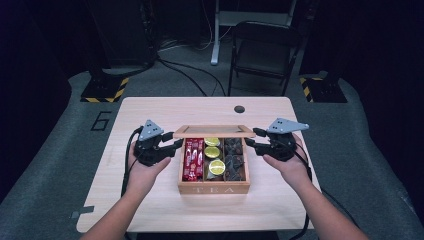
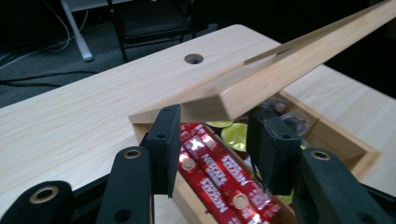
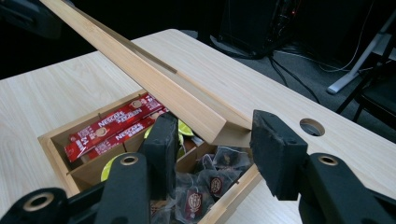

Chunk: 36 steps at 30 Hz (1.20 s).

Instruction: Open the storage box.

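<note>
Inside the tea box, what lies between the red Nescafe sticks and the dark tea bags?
In the high view, a middle compartment of yellow-green capsules lies between the red Nescafe sticks and the dark tea bags.

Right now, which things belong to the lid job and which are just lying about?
In the job:
- tea box
- lid, raised, a corner between each gripper's jaws
- left gripper
- right gripper

Lying about:
- red coffee sticks, yellow-green capsules and dark tea bags in the box
- folding chair behind the table
</note>
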### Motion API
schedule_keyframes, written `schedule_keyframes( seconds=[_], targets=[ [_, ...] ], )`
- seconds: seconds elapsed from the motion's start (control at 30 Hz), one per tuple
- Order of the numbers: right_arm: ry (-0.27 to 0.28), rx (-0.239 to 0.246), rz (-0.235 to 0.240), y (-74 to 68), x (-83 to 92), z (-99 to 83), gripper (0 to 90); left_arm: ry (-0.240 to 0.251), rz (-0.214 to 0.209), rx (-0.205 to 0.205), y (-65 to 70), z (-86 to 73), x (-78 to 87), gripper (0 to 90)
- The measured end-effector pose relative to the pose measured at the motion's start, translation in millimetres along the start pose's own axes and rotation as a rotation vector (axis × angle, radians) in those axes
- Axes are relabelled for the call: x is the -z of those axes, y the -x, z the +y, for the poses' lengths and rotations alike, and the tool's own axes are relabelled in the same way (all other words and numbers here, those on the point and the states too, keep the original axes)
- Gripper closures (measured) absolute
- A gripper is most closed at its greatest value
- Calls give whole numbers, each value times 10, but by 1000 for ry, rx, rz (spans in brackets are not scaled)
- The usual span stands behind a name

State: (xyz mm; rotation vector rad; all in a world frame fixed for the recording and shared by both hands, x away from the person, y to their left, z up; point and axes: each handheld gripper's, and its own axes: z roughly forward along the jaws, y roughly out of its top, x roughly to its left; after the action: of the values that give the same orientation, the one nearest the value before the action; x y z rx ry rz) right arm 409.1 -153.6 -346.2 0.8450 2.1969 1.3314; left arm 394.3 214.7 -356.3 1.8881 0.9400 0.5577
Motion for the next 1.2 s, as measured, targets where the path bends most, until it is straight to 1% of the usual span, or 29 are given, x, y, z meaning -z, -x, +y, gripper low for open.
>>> schedule_keyframes(
  seconds=[0.03,0.07,0.1,0.13,0.17,0.2,0.27,0.37,0.4,0.5,0.63,0.7,0.77,0.8,0.87,0.9,1.0,1.07,1.1,1.2],
  targets=[
    [4,5,-5,11,-3,8,519,-9,0,3,-10,-2,-21,550],
    [5,6,-5,20,-7,18,519,-3,15,6,-14,-8,-51,550],
    [9,-1,-5,23,-8,26,520,2,15,9,-25,-10,-82,549],
    [8,-1,-5,29,-9,34,520,-10,14,9,-35,-6,-103,548],
    [11,2,-1,36,-12,44,521,-9,26,9,-40,-6,-131,545],
    [10,-1,-8,40,-14,51,521,-8,33,9,-46,-5,-154,545],
    [12,1,-5,51,-18,68,522,-8,43,12,-66,-5,-204,545],
    [14,-7,-9,63,-25,92,523,-20,47,20,-113,-3,-277,543],
    [13,-4,-8,72,-26,99,523,-11,54,26,-129,-7,-311,536],
    [11,-4,-5,88,-31,123,523,-17,58,36,-180,-3,-382,512],
    [11,4,-13,99,-43,157,523,3,71,53,-245,4,-460,511],
    [11,-1,-13,103,-47,170,523,15,68,63,-275,5,-483,521],
    [11,7,-13,119,-52,183,523,19,59,69,-295,5,-500,524],
    [15,-2,-14,120,-55,189,523,20,58,68,-299,4,-510,533],
    [14,0,-12,134,-61,204,523,13,47,61,-301,13,-526,560],
    [16,1,-13,139,-66,212,523,23,47,61,-293,18,-538,561],
    [8,8,-16,147,-72,233,522,25,61,48,-287,42,-542,581],
    [7,3,-20,148,-76,247,523,12,65,37,-288,61,-540,586],
    [9,11,-20,156,-79,253,522,18,74,31,-282,66,-545,589],
    [7,2,-23,157,-84,267,522,14,81,22,-277,81,-547,596]
  ],
)
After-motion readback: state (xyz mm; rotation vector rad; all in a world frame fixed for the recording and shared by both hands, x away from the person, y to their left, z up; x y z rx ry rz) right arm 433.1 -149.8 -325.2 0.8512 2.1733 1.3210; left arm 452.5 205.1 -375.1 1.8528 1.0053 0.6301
